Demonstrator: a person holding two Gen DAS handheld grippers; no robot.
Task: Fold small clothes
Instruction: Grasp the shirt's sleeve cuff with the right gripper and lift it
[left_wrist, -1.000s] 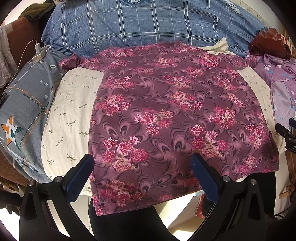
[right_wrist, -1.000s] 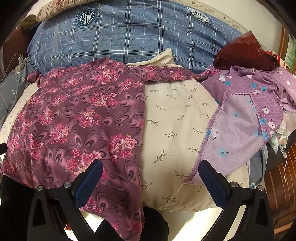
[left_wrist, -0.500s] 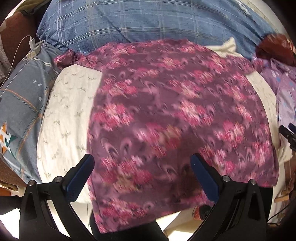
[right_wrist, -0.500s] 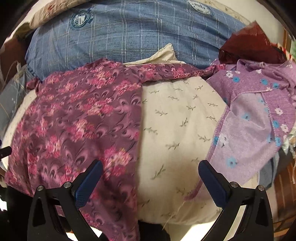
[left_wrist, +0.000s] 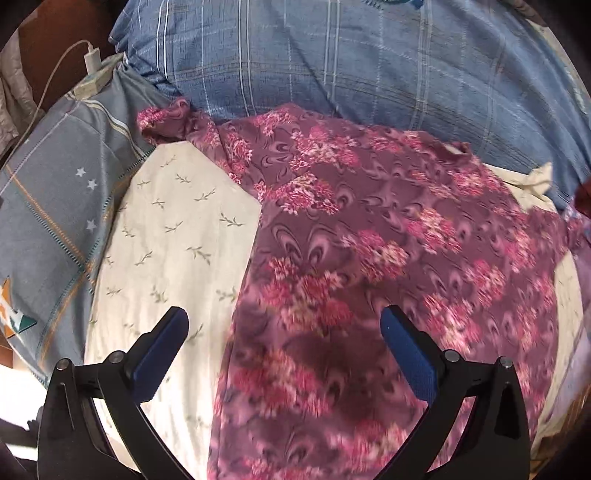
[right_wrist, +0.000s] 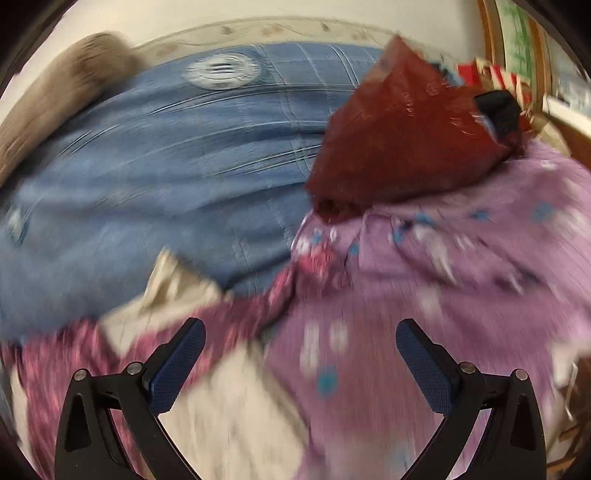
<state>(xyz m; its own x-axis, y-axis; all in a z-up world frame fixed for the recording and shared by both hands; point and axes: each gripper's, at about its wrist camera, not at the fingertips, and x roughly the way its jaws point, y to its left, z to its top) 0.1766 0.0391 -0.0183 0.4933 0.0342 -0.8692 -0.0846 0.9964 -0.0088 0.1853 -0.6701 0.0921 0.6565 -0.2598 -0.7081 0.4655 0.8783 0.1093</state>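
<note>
My left tool (left_wrist: 282, 332) has its fingers spread wide and empty above the maroon shirt (left_wrist: 369, 258), which lies flat on the cream pillow (left_wrist: 177, 229). My right tool (right_wrist: 299, 345) is likewise apart, over a blurred lilac garment (right_wrist: 424, 295) beside the shirt's sleeve.

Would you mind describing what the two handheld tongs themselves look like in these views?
Both look alike. The left tongs have two black, angular, open-frame arms with silver rivets at the joints, each ending in a dark blue pad with a fine textured surface. The right tongs show the same black frame, silver rivets and textured blue pads. No cables, markings, hands or sleeves are visible.
</note>
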